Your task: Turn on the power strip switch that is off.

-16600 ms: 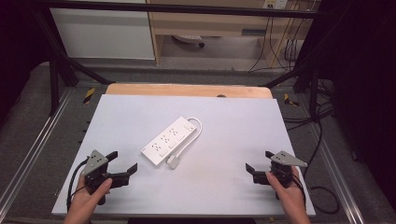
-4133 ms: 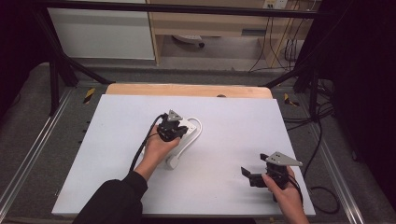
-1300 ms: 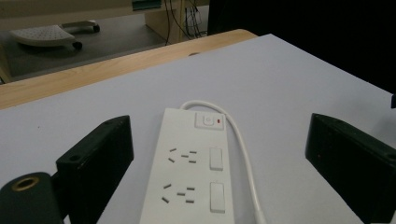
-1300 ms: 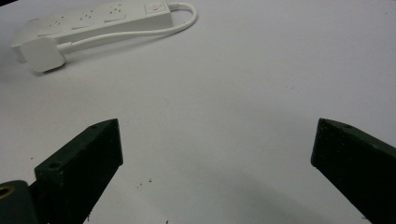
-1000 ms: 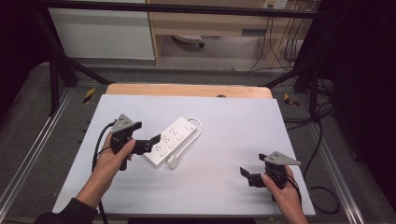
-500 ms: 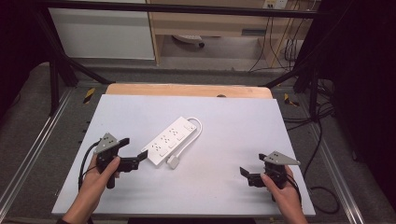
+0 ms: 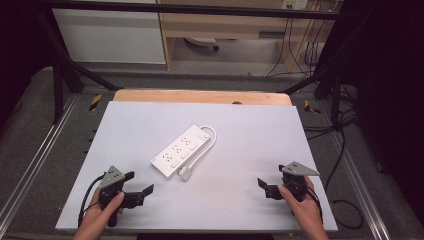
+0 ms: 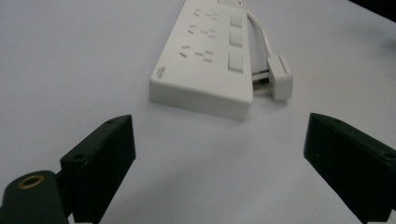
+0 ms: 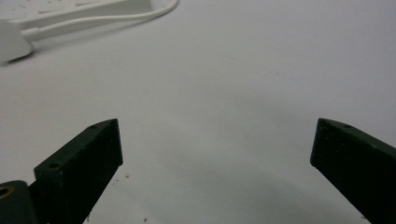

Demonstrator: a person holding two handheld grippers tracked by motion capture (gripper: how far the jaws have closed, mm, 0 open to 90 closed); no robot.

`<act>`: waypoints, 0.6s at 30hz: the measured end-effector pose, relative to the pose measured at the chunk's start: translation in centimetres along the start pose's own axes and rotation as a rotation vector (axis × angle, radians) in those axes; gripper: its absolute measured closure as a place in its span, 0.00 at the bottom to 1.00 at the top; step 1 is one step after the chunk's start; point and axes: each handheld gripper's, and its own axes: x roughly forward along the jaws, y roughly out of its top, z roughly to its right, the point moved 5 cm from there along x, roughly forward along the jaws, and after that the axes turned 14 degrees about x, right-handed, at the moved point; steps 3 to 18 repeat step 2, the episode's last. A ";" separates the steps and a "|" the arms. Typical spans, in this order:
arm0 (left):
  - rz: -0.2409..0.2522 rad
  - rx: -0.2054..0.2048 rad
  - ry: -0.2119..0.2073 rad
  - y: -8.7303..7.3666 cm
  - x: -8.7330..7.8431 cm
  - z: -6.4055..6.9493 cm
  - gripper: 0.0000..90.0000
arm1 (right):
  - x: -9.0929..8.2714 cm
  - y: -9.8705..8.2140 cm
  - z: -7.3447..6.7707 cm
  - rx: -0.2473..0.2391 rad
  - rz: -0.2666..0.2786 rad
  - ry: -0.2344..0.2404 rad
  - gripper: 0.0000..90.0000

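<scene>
Near the middle of the high view I see the white power strip [image 7: 181, 151] lying diagonally on the grey table [image 7: 250, 125], its cord [image 7: 211, 139] looping around its upper right end. At lower left, my left gripper [image 7: 139, 186] rests on the table, jaws spread wide and holding nothing. My right gripper [image 7: 264, 188] sits at lower right, well apart from the strip. The left gripper view adds detail: the flat plug [image 8: 279, 77] lies just beside the strip's near corner. Across the right gripper view's bottom, the jaws stand wide over bare table with small crumbs [image 9: 126, 175].
</scene>
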 end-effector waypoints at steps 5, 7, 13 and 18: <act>0.008 0.004 0.010 0.2 0.1 -0.1 0.10 | 0.3 -0.1 0.4 0.006 -0.012 -0.037 0.03; 0.008 0.004 0.010 0.2 0.1 -0.1 0.10 | 0.3 -0.1 0.4 0.006 -0.012 -0.037 0.03; 0.008 0.004 0.010 0.2 0.1 -0.1 0.10 | 0.3 -0.1 0.4 0.006 -0.012 -0.037 0.03; 0.008 0.004 0.010 0.2 0.1 -0.1 0.10 | 0.3 -0.1 0.4 0.006 -0.012 -0.037 0.03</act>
